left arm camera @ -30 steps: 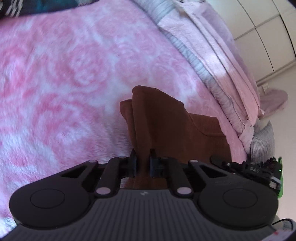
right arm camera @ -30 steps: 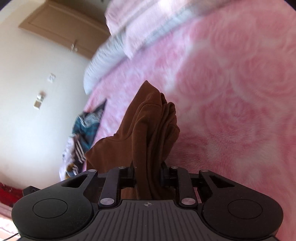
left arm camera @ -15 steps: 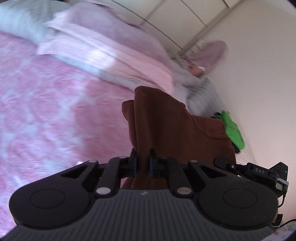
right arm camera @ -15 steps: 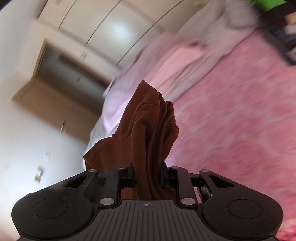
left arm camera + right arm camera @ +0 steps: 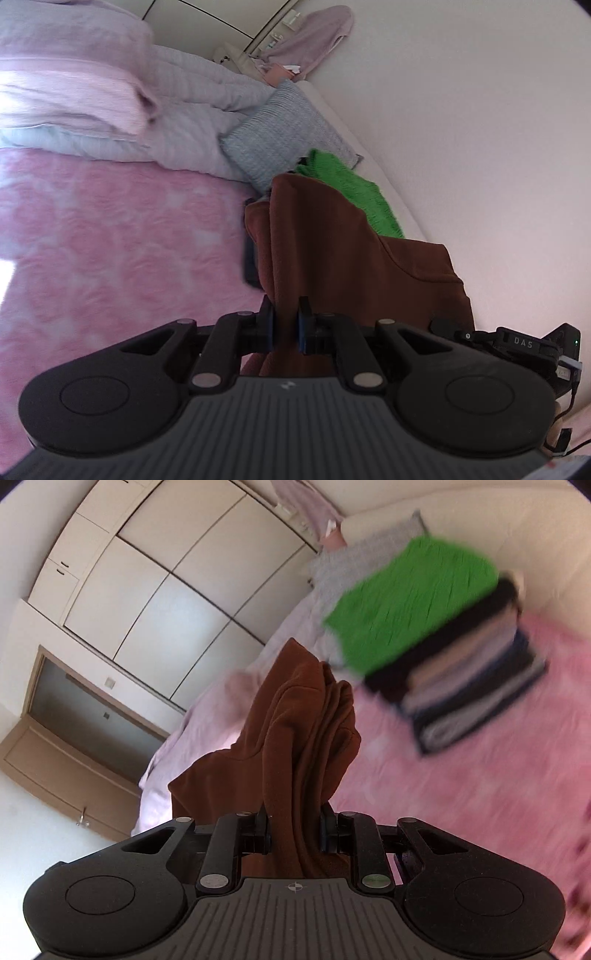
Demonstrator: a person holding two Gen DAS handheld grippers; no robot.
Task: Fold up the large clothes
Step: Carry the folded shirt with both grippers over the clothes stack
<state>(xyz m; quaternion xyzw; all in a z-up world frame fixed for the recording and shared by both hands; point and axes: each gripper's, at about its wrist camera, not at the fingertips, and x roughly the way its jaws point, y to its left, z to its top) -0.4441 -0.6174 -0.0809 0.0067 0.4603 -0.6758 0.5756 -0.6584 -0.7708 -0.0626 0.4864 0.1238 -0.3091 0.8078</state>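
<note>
A folded brown garment (image 5: pixel 332 251) hangs between both grippers above the pink bed. My left gripper (image 5: pixel 285 325) is shut on one bunched edge of it, the cloth rising in front of the fingers. My right gripper (image 5: pixel 295 825) is shut on a thicker bundle of the same brown garment (image 5: pixel 295 731). A stack of folded clothes (image 5: pixel 461 686) topped by a green piece (image 5: pixel 410 605) lies on the bed ahead and to the right in the right wrist view. The green piece (image 5: pixel 351 184) shows just behind the brown cloth in the left wrist view.
The pink rose-patterned blanket (image 5: pixel 110 240) covers the bed. Pale lilac bedding (image 5: pixel 74 85) and a grey pillow (image 5: pixel 280 136) are piled at the head. A cream wall (image 5: pixel 480 129) runs along the right side. White wardrobe doors (image 5: pixel 155 602) and a wooden door (image 5: pixel 81 731) stand beyond.
Both grippers have lifted and swung with the brown garment from over the open blanket toward the head of the bed; the stack with the green top has come into view.
</note>
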